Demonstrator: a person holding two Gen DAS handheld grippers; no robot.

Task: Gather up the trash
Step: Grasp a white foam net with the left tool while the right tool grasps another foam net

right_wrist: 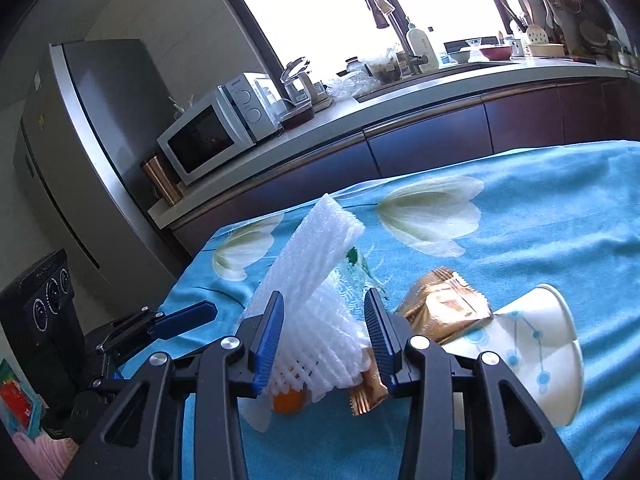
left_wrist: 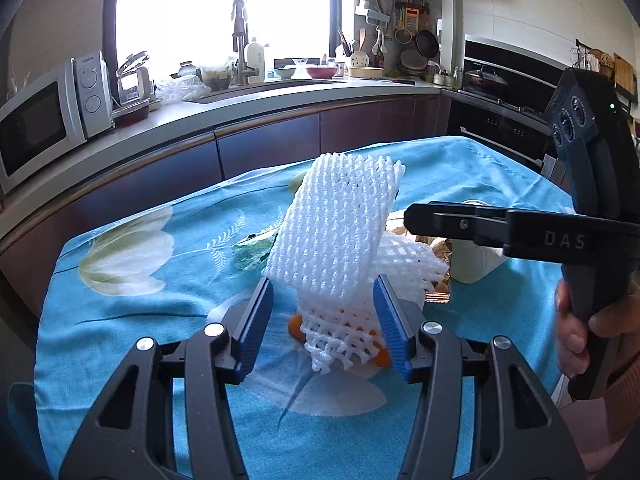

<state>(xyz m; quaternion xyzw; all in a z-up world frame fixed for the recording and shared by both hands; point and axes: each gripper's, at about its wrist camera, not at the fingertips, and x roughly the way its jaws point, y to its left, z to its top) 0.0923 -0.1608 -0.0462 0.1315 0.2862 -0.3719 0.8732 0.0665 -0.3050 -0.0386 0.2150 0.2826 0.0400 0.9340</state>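
White foam fruit netting (left_wrist: 340, 216) stands tilted upright on the blue flowered tablecloth (left_wrist: 160, 320). My left gripper (left_wrist: 323, 280) is open around its lower end, with a gap at the left pad. In the right wrist view my right gripper (right_wrist: 324, 292) is shut on the netting (right_wrist: 312, 280), which fills the space between its blue pads. An orange peel piece (right_wrist: 288, 402) lies under the netting. A gold snack wrapper (right_wrist: 444, 312) and a tipped paper cup (right_wrist: 536, 344) lie just to the right. A green-printed clear wrapper (right_wrist: 356, 268) sits behind the netting.
A person's hand (left_wrist: 580, 332) grips the right tool's handle. Beyond the table runs a kitchen counter (left_wrist: 280, 100) with a microwave (left_wrist: 44, 124) and a sink tap (left_wrist: 240, 48). A fridge (right_wrist: 80, 160) stands at the far left, a stove (left_wrist: 500, 92) at the far right.
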